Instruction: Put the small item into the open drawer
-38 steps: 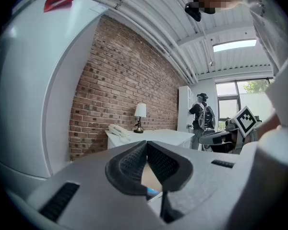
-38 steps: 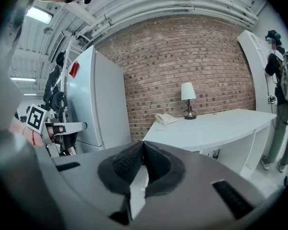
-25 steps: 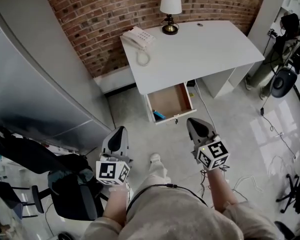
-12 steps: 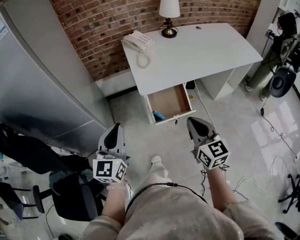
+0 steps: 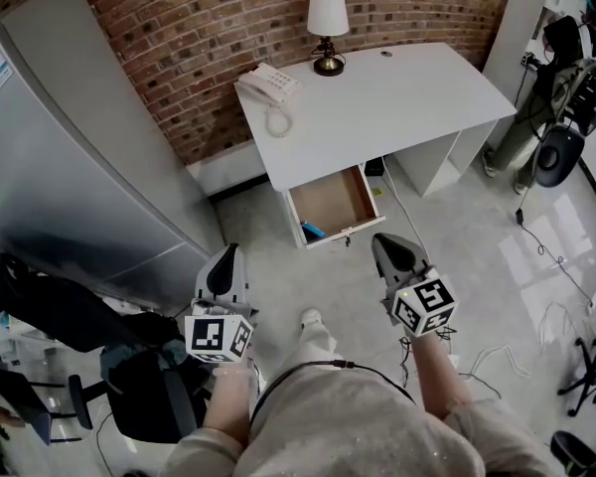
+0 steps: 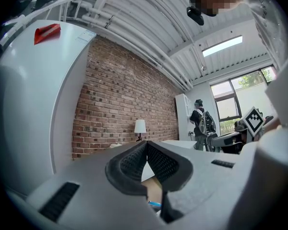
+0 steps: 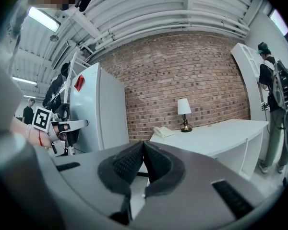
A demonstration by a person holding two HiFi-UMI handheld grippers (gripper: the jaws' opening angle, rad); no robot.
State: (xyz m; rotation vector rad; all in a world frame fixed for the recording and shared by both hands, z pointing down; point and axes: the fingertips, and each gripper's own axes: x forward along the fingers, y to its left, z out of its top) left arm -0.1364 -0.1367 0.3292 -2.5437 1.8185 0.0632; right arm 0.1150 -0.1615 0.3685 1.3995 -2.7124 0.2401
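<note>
Both grippers are empty. The left gripper (image 5: pixel 234 256) and the right gripper (image 5: pixel 381 243) each have their jaws pressed together with nothing between the pads, and both are held roughly level above the floor, well apart from the white counter (image 5: pixel 397 97). The small blue item (image 5: pixel 313 233) already lies inside the open drawer (image 5: pixel 336 199), close to the front panel on the view's left side, so the placing step looks done. If anything is left, it would be stepping forward to push the drawer front in with a closed gripper. Only the head view gives the layout, with the telephone (image 5: pixel 266 85) and table lamp (image 5: pixel 327 13) on the counter. The left gripper view catches a sliver of the blue item below its jaws. The right gripper view misses the drawer's inside but shows a person (image 7: pixel 271 80) standing beyond the counter.
</note>
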